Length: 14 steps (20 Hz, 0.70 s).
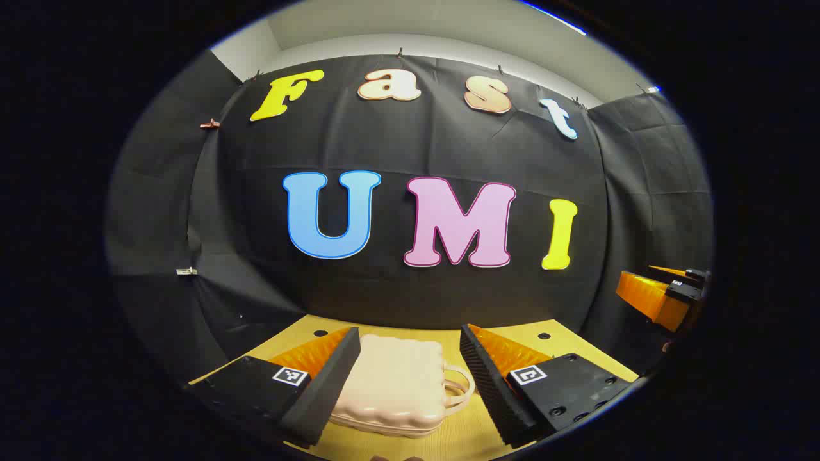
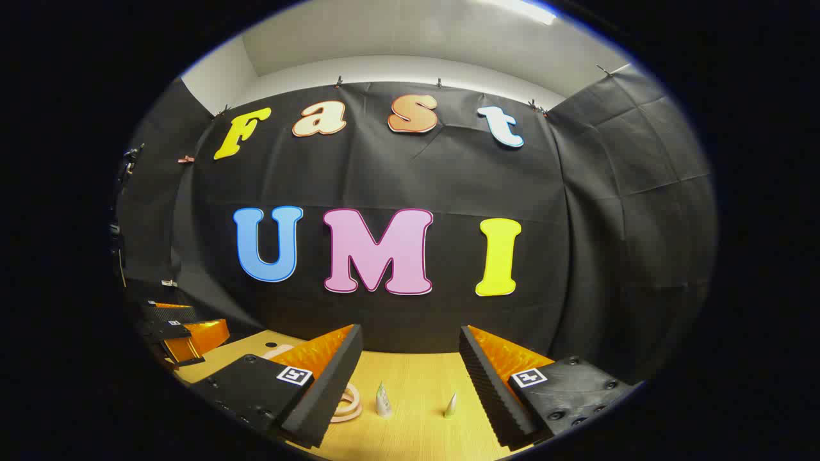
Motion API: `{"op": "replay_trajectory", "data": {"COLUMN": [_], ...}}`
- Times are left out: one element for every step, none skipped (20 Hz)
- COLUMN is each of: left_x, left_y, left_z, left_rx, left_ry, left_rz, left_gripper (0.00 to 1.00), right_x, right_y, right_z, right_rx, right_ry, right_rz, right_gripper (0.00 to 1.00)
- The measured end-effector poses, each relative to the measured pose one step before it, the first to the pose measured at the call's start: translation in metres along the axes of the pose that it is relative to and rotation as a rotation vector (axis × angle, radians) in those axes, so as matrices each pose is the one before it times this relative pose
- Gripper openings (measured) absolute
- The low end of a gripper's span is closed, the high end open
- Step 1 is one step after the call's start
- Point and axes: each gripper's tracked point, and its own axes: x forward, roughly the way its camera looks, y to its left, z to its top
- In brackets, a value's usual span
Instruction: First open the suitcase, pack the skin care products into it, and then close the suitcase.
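Suitcase: pale pink, lid down, flat on the wooden counter, handle toward the right finger; framed between the fingers of the left gripper, no touch visible.
Left gripper: spread wide, grasping nothing.
Right gripper: spread wide, grasping nothing, above bare counter.
Skin care products: two small tubes upright on the counter between the right gripper's fingers, apart from both.
Writing: none legible on suitcase or tubes.

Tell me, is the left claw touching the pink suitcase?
Apart. In the left gripper view, the left claw is open above the suitcase; its fingers flank it without pressing.
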Motion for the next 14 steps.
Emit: {"op": "replay_trajectory", "data": {"left_x": [0.00137, 0.00073, 0.00037, 0.00097, 0.00058, -0.00095, 0.00048, -0.00003, -0.0002, 0.00053, 0.00112, 0.00111, 0.00073, 0.00145], "left_y": [0.00057, 0.00046, -0.00014, -0.00043, -0.00067, -0.00175, -0.00155, -0.00145, -0.00215, -0.00105, -0.00198, -0.00155, -0.00158, -0.00242], "left_z": [0.00021, 0.00116, -0.00046, -0.00008, -0.00086, -0.00166, -0.00117, -0.00092, -0.0015, -0.00124, -0.00277, -0.00193, -0.00276, -0.00096], "left_rx": [-0.00266, -0.00063, 0.00155, 0.00219, 0.00178, -0.00044, -0.00233, -0.00288, -0.00038, 0.00199, 0.00127, -0.00106, -0.00284, -0.00374], "left_ry": [0.00001, -0.00338, -0.00227, 0.00044, 0.00375, 0.00563, 0.00415, 0.00374, 0.00163, 0.00356, 0.00892, 0.00756, 0.00805, 0.00566], "left_rz": [0.00086, -0.00031, 0.00042, -0.00133, -0.00153, -0.0053, -0.00304, -0.00539, -0.00487, -0.00341, -0.00566, -0.00549, -0.0065, -0.00866], "left_gripper": [0.99, 0.99, 0.99, 0.98, 0.98, 0.98, 0.98, 0.98, 0.99, 0.98, 0.98, 0.98, 0.98, 0.98], "right_x": [0.00065, 0.00031, 0.00109, -0.00115, -0.00049, 0.00008, -0.00029, -0.00045, 0.00006, 0.00068, 0.00026, -0.00044, 0.00035, -0.00037], "right_y": [-0.00046, -0.00138, -0.0009, -0.00023, -0.00043, -0.00056, -0.00161, -0.00322, -0.0026, -0.00356, -0.00228, -0.00181, -0.00163, -0.00219], "right_z": [0.00156, 0.00153, 0.00113, 0.00068, 0.00058, 0.00088, 0.00128, 0.00204, 0.00236, 0.00113, -0.00077, -0.0013, -0.00019, -0.00146], "right_rx": [-0.00125, -0.00162, 0.00085, 0.00038, -0.0008, -0.00173, -0.00172, 0.00024, -0.00187, -0.00109, 0.00222, 0.00202, -0.0015, -0.00453], "right_ry": [-0.00351, -0.00412, -0.00222, -0.00211, -0.00197, -0.00142, -0.00346, -0.00477, -0.00677, -0.00337, 0.00181, 0.00358, 0.00238, 0.00282], "right_rz": [-0.00236, -0.00326, -0.00042, -0.00037, -0.00051, 0.00068, -0.00299, -0.00285, -0.00588, -0.00876, -0.00229, -0.00241, -0.00174, -0.00159], "right_gripper": [0.98, 0.96, 0.98, 0.96, 0.96, 0.96, 0.96, 0.96, 0.96, 0.96, 0.96, 0.96, 0.96, 0.96]}}
